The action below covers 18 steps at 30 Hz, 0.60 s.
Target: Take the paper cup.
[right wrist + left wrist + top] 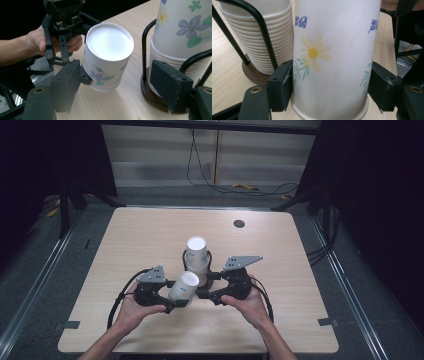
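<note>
The cup (pixel 332 60) is cut off by the top edge of the left gripper view, and its rim runs past the bottom edge. The left tool (pixel 329 87) covers both flanks of the cup where its pads (pixel 283 85) press. The stack (pixel 259 37) and its rack (pixel 262 27) are cropped at the top. In the right gripper view the stack (pixel 180 32) runs off the top and right edges, its base (pixel 152 97) partly behind a pad (pixel 170 85). The blue lettering (pixel 301 21) is too blurred to read.

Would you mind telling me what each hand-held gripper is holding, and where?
The left hand-held gripper clamps an upside-down paper cup by its sides near the rim; the right hand-held gripper holds nothing.
</note>
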Each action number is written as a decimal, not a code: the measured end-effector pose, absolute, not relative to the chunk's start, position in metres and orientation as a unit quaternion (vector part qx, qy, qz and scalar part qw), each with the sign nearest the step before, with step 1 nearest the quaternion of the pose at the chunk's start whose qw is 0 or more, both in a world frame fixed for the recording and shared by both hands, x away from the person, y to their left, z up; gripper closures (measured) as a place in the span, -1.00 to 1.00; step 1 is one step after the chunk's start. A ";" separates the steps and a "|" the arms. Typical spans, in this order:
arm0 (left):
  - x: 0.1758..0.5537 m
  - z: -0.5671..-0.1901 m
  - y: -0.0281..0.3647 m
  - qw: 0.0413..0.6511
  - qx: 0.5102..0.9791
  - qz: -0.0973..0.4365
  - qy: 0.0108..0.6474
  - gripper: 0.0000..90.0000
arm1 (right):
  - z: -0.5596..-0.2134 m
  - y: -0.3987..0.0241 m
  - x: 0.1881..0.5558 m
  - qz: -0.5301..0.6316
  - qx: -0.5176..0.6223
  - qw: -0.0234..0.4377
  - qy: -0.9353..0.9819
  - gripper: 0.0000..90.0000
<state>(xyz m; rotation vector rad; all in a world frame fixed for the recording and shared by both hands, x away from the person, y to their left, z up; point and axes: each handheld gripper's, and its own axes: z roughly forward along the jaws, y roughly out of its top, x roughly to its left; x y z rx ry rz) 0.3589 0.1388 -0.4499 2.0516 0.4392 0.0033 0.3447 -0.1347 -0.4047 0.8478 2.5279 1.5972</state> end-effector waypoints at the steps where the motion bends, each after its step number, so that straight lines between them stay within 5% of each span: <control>1: 0.359 -0.450 0.138 0.495 0.850 0.002 0.181 -0.36 | -0.405 -0.135 0.345 0.512 0.273 0.016 0.815 -0.43; 18: 0.357 -0.448 0.133 0.461 0.872 0.006 0.167 -0.36 | -0.412 -0.131 0.347 0.459 0.259 0.005 0.850 -0.41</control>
